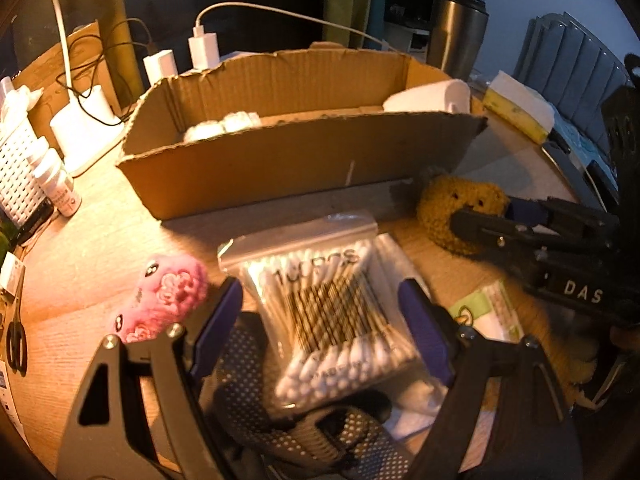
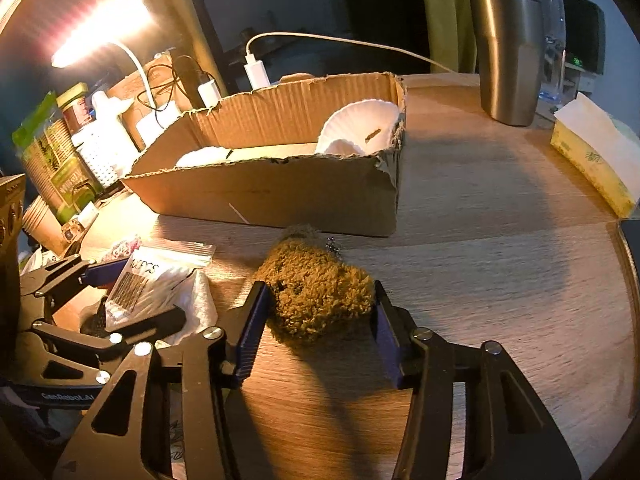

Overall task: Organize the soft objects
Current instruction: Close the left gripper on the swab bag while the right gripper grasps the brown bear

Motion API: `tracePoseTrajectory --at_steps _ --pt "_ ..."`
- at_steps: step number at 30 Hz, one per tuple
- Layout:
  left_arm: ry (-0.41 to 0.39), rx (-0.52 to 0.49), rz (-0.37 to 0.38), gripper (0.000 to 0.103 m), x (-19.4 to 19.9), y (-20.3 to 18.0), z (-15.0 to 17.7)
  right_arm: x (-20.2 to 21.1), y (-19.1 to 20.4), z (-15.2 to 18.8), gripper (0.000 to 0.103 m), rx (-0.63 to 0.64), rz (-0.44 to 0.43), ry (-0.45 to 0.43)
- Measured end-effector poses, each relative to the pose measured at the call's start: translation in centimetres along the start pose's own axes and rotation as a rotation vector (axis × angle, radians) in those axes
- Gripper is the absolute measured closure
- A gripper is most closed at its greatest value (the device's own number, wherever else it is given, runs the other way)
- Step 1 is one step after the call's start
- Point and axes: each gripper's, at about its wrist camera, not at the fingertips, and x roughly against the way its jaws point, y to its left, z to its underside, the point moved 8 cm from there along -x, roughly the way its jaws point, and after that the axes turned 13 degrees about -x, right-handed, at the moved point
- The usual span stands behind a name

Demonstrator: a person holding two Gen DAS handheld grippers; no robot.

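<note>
A clear bag of cotton swabs [image 1: 332, 312] lies on a pile of soft things, between the open fingers of my left gripper [image 1: 324, 320]; whether the pads touch the bag I cannot tell. A pink plush [image 1: 160, 300] lies to its left. A brown fuzzy plush with a face [image 2: 316, 300] lies on the wooden table in front of the cardboard box [image 2: 280, 196]. My right gripper [image 2: 320, 320] is open around it, pads at both sides. The plush also shows in the left wrist view [image 1: 456, 208]. The box [image 1: 280, 172] holds white cotton pads [image 2: 360, 128].
A steel tumbler [image 2: 508, 52] and a tissue pack [image 2: 592, 156] stand right of the box. A lamp [image 1: 64, 40], chargers [image 1: 204, 48], a white basket [image 1: 16, 168] and small bottles [image 1: 60, 188] crowd the left. Scissors [image 1: 16, 332] lie at the left edge.
</note>
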Motion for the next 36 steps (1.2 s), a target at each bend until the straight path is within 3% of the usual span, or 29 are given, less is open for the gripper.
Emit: tracePoseTrajectory --at_steps 1,4,8,36 --pt "-0.006 -0.003 0.001 0.023 0.1 -0.1 0.0 0.0 0.0 0.0 0.055 0.001 -0.001 -0.001" --pt "-0.008 -0.013 0.013 0.042 0.2 -0.4 0.0 0.2 0.1 0.1 0.058 0.007 -0.003 -0.004" --pt "-0.015 -0.021 0.025 0.05 0.6 -0.5 0.2 0.4 0.3 0.1 0.06 0.016 0.006 -0.016" --pt "-0.201 -0.031 0.035 0.053 7.3 1.8 -3.1 6.5 2.7 -2.6 0.061 0.061 0.063 -0.15"
